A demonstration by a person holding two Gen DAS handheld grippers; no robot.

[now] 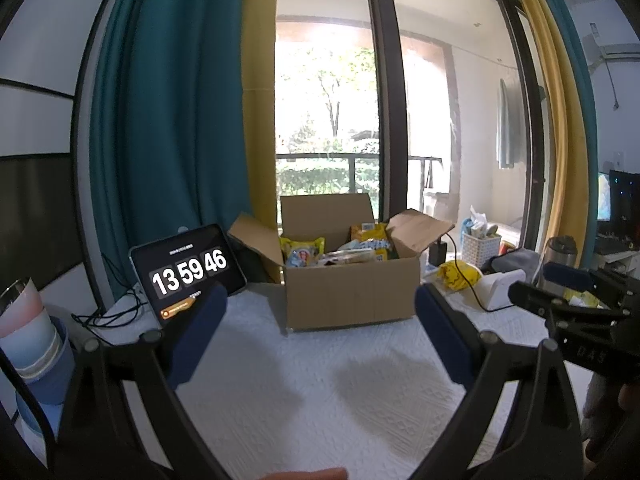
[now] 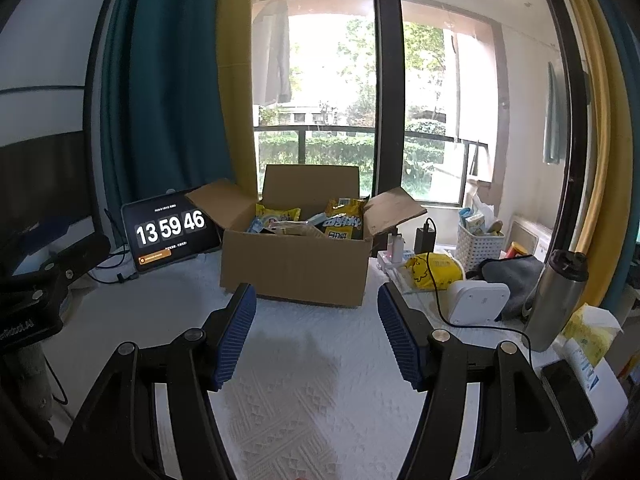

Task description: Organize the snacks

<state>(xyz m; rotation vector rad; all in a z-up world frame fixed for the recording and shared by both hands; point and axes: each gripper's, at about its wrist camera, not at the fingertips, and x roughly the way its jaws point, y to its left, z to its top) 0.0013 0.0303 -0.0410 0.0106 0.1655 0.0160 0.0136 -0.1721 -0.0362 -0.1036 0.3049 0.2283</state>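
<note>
While I hold both tools low over the white textured table (image 2: 304,380), the cardboard box (image 2: 296,268) sits straight ahead of each, well beyond the fingertips, with nothing on the cloth between. My left hand-held gripper (image 1: 320,336) has its blue pads spread wide and holds nothing; my right hand-held gripper (image 2: 316,336) is likewise spread wide and empty. From the left camera the right tool shows at the far right edge, beside me.

Around the box things crowd in. To its left, ahead of my left fingers, a tablet (image 1: 188,270) leans back showing 13 59 46, with dark cables trailing by it. To the right of the box stand a black charger (image 2: 425,238), a white lattice basket (image 2: 478,246) stuffed with small packets, a yellow bag (image 2: 434,272) and a white rounded device (image 2: 478,304) with a black cable running across it. Nearer my right fingers, off to the right, stand a steel flask (image 2: 556,300), a grey cloth (image 2: 510,270) and a dark phone (image 2: 568,396).

The box stands upright with its opening up and all four flaps open, the back one raised, the side ones splayed outward. Its long side runs left to right across my view. Snack bags (image 2: 344,220), mostly yellow, poke up from inside.
</note>
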